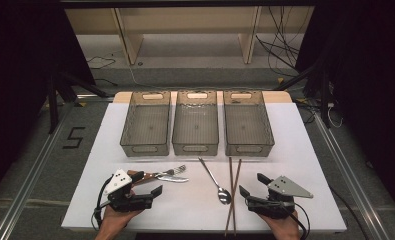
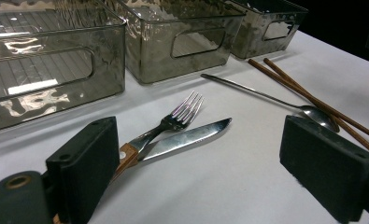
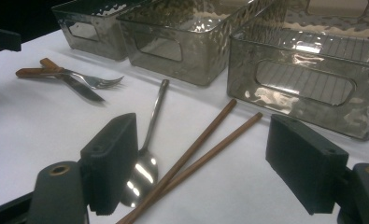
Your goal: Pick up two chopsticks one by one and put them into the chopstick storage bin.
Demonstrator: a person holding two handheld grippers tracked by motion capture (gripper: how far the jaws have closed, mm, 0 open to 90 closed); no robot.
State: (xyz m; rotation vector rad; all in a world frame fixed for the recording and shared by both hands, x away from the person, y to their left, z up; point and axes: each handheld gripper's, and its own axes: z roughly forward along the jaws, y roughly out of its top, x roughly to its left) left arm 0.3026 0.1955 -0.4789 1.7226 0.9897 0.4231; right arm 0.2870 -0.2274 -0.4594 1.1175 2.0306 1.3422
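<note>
A fork (image 1: pixel 174 172) and a knife (image 1: pixel 175 179), both with wooden handles, lie crossed on the white mat (image 1: pixel 195 210) at the front left. My left gripper (image 1: pixel 147 183) stands open just in front of their handles, with nothing between its pads. In the left gripper view the fork (image 2: pixel 175 120) and knife (image 2: pixel 187 138) lie ahead of the open left gripper (image 2: pixel 205 163). A metal spoon (image 1: pixel 216 183) and two brown chopsticks (image 1: pixel 233 192) lie at the front centre. My right gripper (image 1: pixel 253 184) is open beside the chopsticks (image 3: pixel 205 144) and spoon (image 3: pixel 147 161), holding nothing.
Three clear plastic bins stand in a row at the back of the mat: left (image 1: pixel 145 125), middle (image 1: pixel 195 122), right (image 1: pixel 247 122). All three look empty. Dark floor, rails and cables surround the table.
</note>
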